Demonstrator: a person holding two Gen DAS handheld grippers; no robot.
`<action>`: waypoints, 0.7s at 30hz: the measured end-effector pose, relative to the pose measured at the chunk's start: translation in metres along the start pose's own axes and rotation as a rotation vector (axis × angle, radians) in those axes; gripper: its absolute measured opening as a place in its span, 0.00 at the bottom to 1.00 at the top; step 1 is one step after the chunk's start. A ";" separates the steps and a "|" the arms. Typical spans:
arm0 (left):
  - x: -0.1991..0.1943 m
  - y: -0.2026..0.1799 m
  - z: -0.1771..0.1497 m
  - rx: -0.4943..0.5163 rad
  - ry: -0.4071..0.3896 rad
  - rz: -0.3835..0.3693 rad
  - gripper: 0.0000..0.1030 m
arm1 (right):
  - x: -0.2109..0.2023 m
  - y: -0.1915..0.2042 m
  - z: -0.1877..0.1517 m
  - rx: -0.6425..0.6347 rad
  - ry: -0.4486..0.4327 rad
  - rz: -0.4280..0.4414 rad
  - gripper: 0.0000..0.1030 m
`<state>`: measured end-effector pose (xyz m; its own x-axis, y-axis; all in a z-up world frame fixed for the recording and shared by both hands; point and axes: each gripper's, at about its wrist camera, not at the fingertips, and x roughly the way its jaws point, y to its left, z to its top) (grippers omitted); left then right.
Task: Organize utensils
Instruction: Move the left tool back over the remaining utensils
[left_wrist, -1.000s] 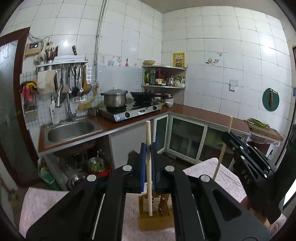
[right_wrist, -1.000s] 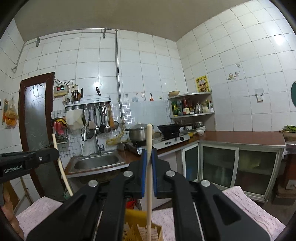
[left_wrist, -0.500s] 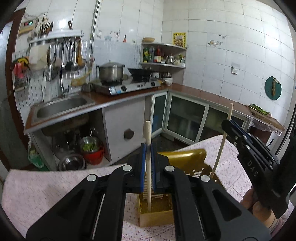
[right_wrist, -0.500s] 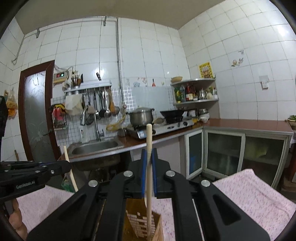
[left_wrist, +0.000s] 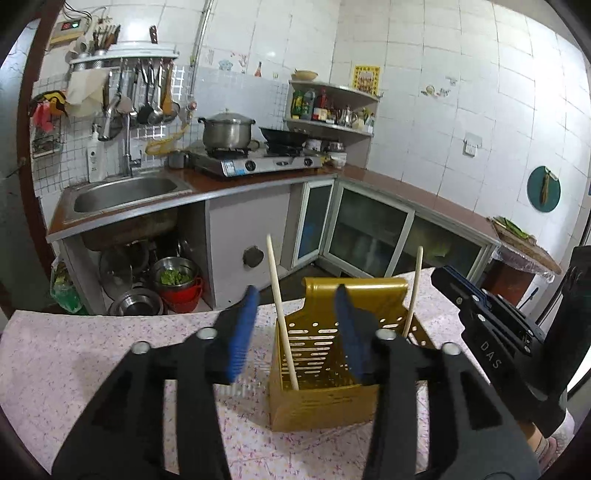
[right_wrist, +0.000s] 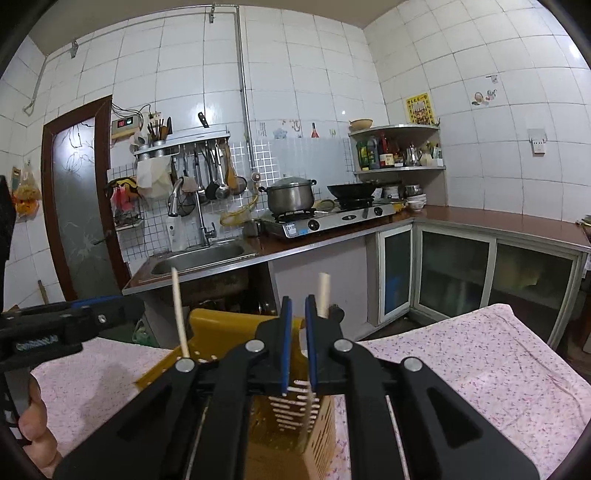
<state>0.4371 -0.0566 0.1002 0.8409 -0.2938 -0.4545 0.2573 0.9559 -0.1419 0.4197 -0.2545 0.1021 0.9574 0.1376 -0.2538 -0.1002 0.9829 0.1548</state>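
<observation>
A gold slotted utensil holder (left_wrist: 321, 369) stands on the pink floral tablecloth (left_wrist: 74, 369); it also shows in the right wrist view (right_wrist: 295, 424). Two pale wooden chopsticks stand in it: one (left_wrist: 280, 314) on the left, one (left_wrist: 413, 291) on the right. My left gripper (left_wrist: 295, 325) is open, its blue pads apart on either side of the left chopstick and the holder. My right gripper (right_wrist: 297, 314) is slightly open just above the holder; its chopstick (right_wrist: 323, 293) leans free beside the right pad. The other chopstick (right_wrist: 179, 314) stands further left.
The table edge lies beyond the holder. Behind are a steel sink (left_wrist: 122, 192), a gas stove with a pot (left_wrist: 225, 133), glass cabinet doors (left_wrist: 369, 229) and bowls under the sink (left_wrist: 173, 277). The right gripper's body (left_wrist: 491, 332) is at the holder's right.
Both grippers have opened and let go of their chopsticks, which now stand in the gold holder. The left gripper opened wide; the right only a little.
</observation>
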 end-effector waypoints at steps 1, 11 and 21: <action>-0.008 0.000 0.000 -0.003 -0.003 0.002 0.54 | -0.007 0.001 0.002 -0.001 0.005 -0.004 0.14; -0.089 0.012 -0.046 -0.021 0.058 0.080 0.95 | -0.078 0.005 -0.036 -0.051 0.176 -0.053 0.49; -0.106 0.033 -0.133 -0.082 0.260 0.075 0.95 | -0.126 -0.001 -0.117 -0.055 0.371 -0.056 0.49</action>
<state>0.2931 0.0062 0.0266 0.7028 -0.2235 -0.6754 0.1511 0.9746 -0.1653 0.2674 -0.2585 0.0227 0.7995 0.1092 -0.5907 -0.0748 0.9938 0.0824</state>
